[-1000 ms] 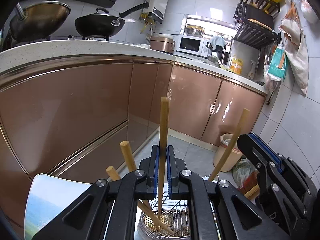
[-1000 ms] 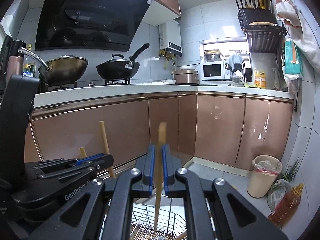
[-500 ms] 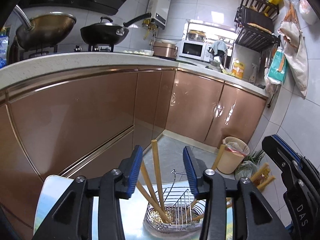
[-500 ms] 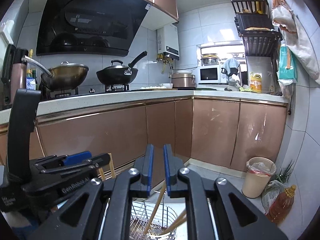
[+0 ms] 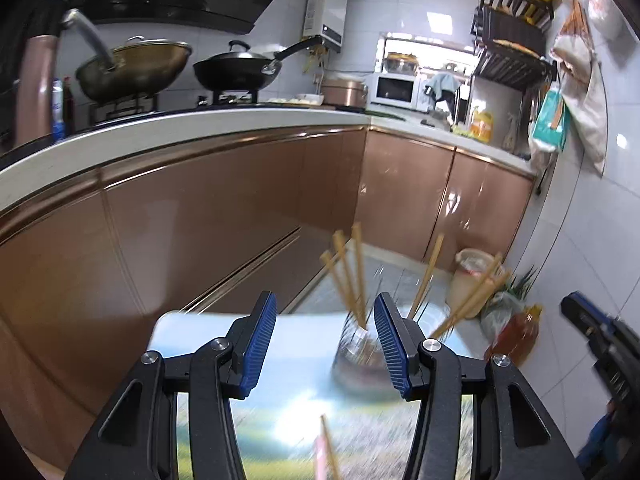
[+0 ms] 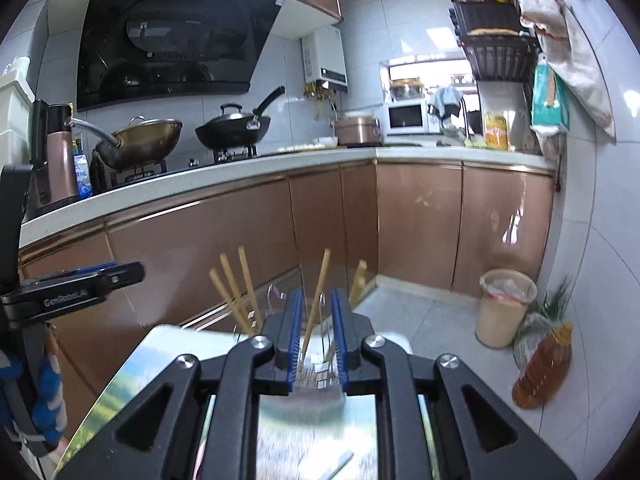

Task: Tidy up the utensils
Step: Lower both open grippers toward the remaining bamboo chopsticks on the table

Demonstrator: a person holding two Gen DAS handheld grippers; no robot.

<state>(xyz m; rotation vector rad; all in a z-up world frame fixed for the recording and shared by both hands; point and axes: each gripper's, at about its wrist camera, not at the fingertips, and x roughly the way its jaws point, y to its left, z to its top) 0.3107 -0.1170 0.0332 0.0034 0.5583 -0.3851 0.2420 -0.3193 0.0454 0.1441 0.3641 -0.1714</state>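
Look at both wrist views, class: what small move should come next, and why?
Probably lower the left gripper toward the loose chopstick lying on the mat near the bottom of its view. Both grippers are open and hold nothing, several chopsticks already stand in the basket, and the right gripper hangs by that basket.

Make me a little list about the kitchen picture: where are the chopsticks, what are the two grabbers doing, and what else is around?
chopsticks: several standing tilted in the wire holder
wire holder: on the picture-printed table, blurred
table: one more chopstick lies near its front edge
left gripper: open wide, holding nothing
right gripper: open a little, holding nothing
stove: brass wok and black wok
floor: bin and oil bottle
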